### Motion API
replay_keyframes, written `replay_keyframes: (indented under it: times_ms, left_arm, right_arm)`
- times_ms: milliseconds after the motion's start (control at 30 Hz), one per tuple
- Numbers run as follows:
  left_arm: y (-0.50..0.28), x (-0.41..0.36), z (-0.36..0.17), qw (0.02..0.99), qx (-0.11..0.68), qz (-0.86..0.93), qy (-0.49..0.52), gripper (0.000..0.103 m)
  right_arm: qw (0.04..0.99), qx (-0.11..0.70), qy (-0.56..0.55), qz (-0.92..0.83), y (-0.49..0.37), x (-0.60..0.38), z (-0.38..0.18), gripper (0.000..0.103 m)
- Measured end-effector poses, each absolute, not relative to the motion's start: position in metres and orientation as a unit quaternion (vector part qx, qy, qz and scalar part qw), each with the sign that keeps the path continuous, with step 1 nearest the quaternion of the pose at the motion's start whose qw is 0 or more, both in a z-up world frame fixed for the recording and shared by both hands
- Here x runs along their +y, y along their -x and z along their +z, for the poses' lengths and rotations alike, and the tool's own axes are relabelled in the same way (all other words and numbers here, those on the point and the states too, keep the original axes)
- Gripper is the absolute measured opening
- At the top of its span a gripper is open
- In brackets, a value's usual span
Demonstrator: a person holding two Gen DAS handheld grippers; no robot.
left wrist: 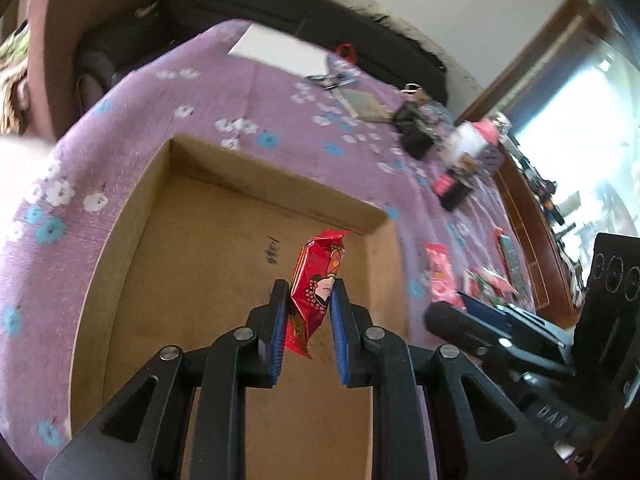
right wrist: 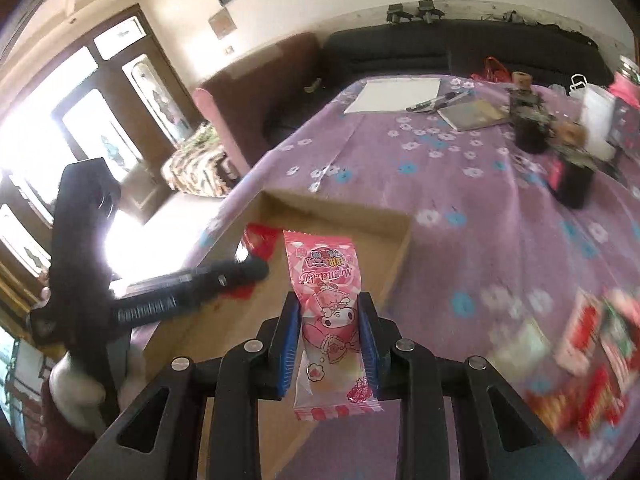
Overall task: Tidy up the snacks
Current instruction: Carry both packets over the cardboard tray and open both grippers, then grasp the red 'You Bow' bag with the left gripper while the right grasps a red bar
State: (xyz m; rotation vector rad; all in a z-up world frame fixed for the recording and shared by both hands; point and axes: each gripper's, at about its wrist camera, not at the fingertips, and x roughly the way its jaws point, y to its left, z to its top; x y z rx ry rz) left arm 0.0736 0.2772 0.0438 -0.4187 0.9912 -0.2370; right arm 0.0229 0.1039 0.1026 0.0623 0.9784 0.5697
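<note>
My left gripper [left wrist: 309,294] is shut on a red snack packet [left wrist: 318,284] and holds it above the inside of a shallow cardboard box [left wrist: 120,248] on the purple flowered tablecloth. My right gripper [right wrist: 329,308] is shut on a pink My Melody candy packet [right wrist: 326,296] and holds it over the near right part of the same box [right wrist: 394,256]. The left gripper [right wrist: 240,274] shows in the right wrist view, reaching over the box with the red packet [right wrist: 262,238]. The right gripper's body [left wrist: 500,332] shows at the right of the left wrist view.
Several loose snack packets [right wrist: 592,344] lie blurred on the cloth to the right of the box; they also show in the left wrist view [left wrist: 440,276]. White paper [right wrist: 396,94], pens, a notebook [right wrist: 472,114], dark pots and a white bag [right wrist: 596,120] stand further back. A black sofa lies beyond.
</note>
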Motion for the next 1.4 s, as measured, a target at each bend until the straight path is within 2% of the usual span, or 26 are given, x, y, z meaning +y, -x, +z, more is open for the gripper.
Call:
replay_keyframes:
  times_ms: [267, 367, 433, 467, 533, 600, 867, 900, 933, 1000, 1100, 1200, 1400]
  left_arm:
    - [-0.092, 0.289, 0.021, 0.84, 0.481, -0.097, 0.23, 0.018]
    - [-0.092, 0.289, 0.021, 0.842, 0.479, -0.096, 0.228, 0.022]
    - [-0.091, 0.29, 0.023, 0.843, 0.477, -0.095, 0.231, 0.028]
    - [-0.09, 0.291, 0.025, 0.843, 0.475, -0.093, 0.235, 0.031]
    - [-0.087, 0.294, 0.027, 0.844, 0.47, -0.086, 0.245, 0.039]
    - [-0.082, 0.297, 0.031, 0.844, 0.466, -0.08, 0.253, 0.04]
    - [-0.046, 0.285, 0.068, 0.871, 0.434, -0.053, 0.226, 0.041]
    - [-0.041, 0.281, 0.073, 0.874, 0.429, -0.053, 0.221, 0.046]
    - [-0.034, 0.275, 0.08, 0.879, 0.421, -0.054, 0.218, 0.056]
    - [-0.023, 0.266, 0.09, 0.886, 0.408, -0.057, 0.215, 0.064]
    - [-0.01, 0.246, 0.102, 0.893, 0.395, -0.07, 0.202, 0.064]
    - [-0.002, 0.227, 0.106, 0.891, 0.399, -0.092, 0.195, 0.064]
    - [0.006, 0.192, 0.097, 0.876, 0.424, -0.126, 0.195, 0.064]
  right_arm:
    - [0.845, 0.478, -0.006, 0.239, -0.05, 0.129, 0.071, 0.028]
    - [0.849, 0.472, 0.003, 0.236, -0.05, 0.133, 0.071, 0.031]
    - [0.854, 0.465, 0.01, 0.232, -0.05, 0.135, 0.072, 0.032]
    - [0.857, 0.462, 0.012, 0.23, -0.051, 0.135, 0.073, 0.034]
    - [0.86, 0.456, 0.01, 0.227, -0.05, 0.134, 0.075, 0.049]
    - [0.863, 0.451, 0.004, 0.228, -0.05, 0.131, 0.078, 0.057]
    - [0.886, 0.406, -0.024, 0.222, -0.027, 0.094, 0.116, 0.057]
    - [0.89, 0.398, -0.025, 0.221, -0.021, 0.089, 0.121, 0.058]
    - [0.894, 0.389, -0.028, 0.218, -0.015, 0.08, 0.127, 0.06]
    - [0.902, 0.375, -0.037, 0.212, -0.003, 0.065, 0.135, 0.063]
    - [0.915, 0.351, -0.043, 0.194, 0.018, 0.039, 0.141, 0.068]
    - [0.929, 0.329, -0.039, 0.166, 0.036, 0.011, 0.139, 0.082]
    - [0.929, 0.35, -0.059, 0.106, 0.047, -0.068, 0.119, 0.083]
